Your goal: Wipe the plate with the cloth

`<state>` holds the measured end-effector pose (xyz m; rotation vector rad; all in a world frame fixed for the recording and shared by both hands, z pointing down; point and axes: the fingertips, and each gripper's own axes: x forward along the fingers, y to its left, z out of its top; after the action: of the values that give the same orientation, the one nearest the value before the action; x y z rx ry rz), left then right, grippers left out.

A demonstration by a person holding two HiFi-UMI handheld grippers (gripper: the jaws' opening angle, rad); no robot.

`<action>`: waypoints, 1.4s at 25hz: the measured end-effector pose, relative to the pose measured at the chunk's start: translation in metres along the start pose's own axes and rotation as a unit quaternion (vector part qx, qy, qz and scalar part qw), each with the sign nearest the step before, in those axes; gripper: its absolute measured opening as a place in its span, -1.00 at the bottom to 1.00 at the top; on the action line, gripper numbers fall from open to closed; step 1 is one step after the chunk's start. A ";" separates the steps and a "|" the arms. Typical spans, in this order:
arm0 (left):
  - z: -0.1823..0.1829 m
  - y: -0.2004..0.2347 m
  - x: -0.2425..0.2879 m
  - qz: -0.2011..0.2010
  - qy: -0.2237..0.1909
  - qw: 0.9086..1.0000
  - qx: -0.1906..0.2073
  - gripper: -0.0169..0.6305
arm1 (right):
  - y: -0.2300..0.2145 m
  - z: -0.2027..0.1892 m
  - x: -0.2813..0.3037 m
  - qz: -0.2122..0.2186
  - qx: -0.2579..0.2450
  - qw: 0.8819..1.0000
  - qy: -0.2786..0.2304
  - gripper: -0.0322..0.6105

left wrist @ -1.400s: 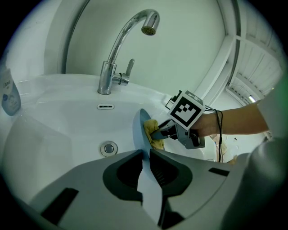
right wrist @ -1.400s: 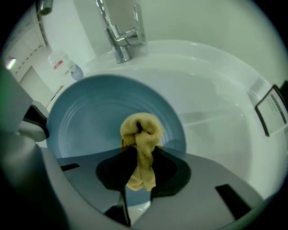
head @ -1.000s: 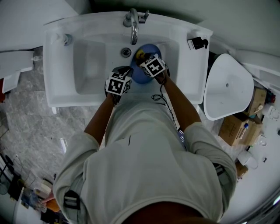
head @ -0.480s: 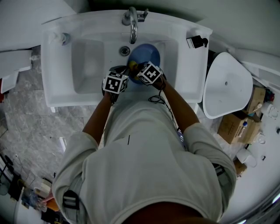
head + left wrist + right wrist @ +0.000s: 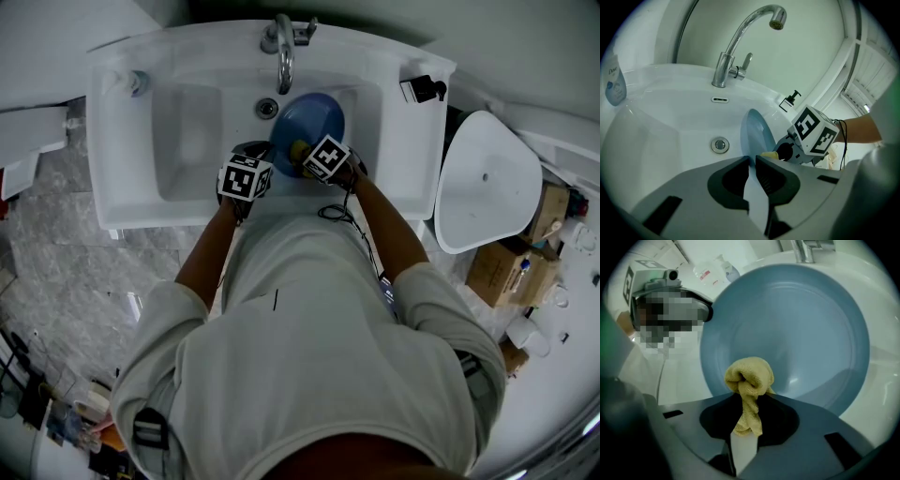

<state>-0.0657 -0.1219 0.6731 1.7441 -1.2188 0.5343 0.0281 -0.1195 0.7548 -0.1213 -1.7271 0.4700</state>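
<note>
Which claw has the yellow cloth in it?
The right claw: it pinches the bunched yellow cloth in front of the blue plate. The left claw only grips that plate's edge, no cloth.

Left arm (image 5: 208, 251) and right arm (image 5: 392, 225) extended to the plate (image 5: 311, 114): left gripper (image 5: 752, 161) clamped on its rim, right gripper (image 5: 747, 401) facing its face, jaws pinching cloth (image 5: 749, 376).
</note>
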 end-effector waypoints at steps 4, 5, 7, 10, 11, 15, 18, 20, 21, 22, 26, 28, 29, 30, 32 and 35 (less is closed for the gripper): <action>0.000 0.000 0.000 -0.002 0.001 1.000 0.000 -0.76 | -0.016 -0.013 0.002 -0.011 0.049 0.999 0.013 -0.63; 0.000 0.000 0.001 -0.003 0.001 1.000 0.001 -0.76 | -0.021 -0.015 0.002 -0.015 0.059 0.998 0.015 -0.63; 0.000 0.000 0.001 -0.004 0.002 1.000 0.002 -0.76 | -0.030 -0.020 0.001 -0.029 0.074 0.997 0.023 -0.63; -0.001 -0.002 0.001 -0.005 0.004 1.000 0.003 -0.76 | -0.039 -0.024 -0.005 -0.042 0.092 0.994 0.032 -0.63; -0.002 -0.002 0.001 -0.006 0.005 1.000 0.004 -0.76 | -0.040 -0.024 -0.008 -0.044 0.099 0.994 0.034 -0.63; -0.001 -0.004 0.001 -0.007 0.005 1.000 0.006 -0.76 | -0.058 -0.028 -0.014 -0.066 0.133 0.988 0.030 -0.63; 0.000 -0.004 0.001 -0.008 0.005 1.000 0.006 -0.76 | -0.071 -0.029 -0.020 -0.084 0.165 0.983 0.016 -0.63; 0.000 -0.005 0.001 -0.009 0.005 1.000 0.007 -0.76 | -0.079 -0.028 -0.024 -0.090 0.189 0.978 0.003 -0.63; -0.001 -0.006 0.001 -0.010 0.006 1.000 0.007 -0.76 | -0.082 -0.029 -0.025 -0.093 0.201 0.975 -0.004 -0.63; -0.001 -0.006 0.001 -0.011 0.008 1.000 0.007 -0.76 | -0.086 -0.029 -0.026 -0.096 0.213 0.972 -0.010 -0.63; -0.005 -0.003 0.002 -0.009 0.015 1.000 0.004 -0.76 | -0.104 -0.026 -0.030 -0.116 0.255 0.959 -0.047 -0.63; -0.009 0.003 0.008 -0.005 0.019 1.000 -0.005 -0.76 | -0.114 -0.023 -0.032 -0.130 0.266 0.953 -0.070 -0.63; -0.011 0.007 0.012 -0.003 0.022 1.000 -0.013 -0.76 | -0.115 -0.021 -0.035 -0.134 0.269 0.950 -0.082 -0.63; -0.013 0.012 0.016 -0.003 0.026 0.999 -0.023 -0.76 | -0.114 -0.017 -0.039 -0.135 0.269 0.949 -0.094 -0.63; -0.016 0.022 0.024 -0.002 0.033 0.999 -0.040 -0.76 | -0.107 -0.009 -0.045 -0.130 0.266 0.948 -0.119 -0.63; -0.017 0.036 0.034 0.004 0.043 0.998 -0.050 -0.77 | -0.090 0.002 -0.050 -0.115 0.247 0.951 -0.143 -0.63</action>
<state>-0.0817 -0.1277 0.7230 1.6166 -1.1718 0.5381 0.0532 -0.2188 0.7427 0.5265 -1.8220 0.7573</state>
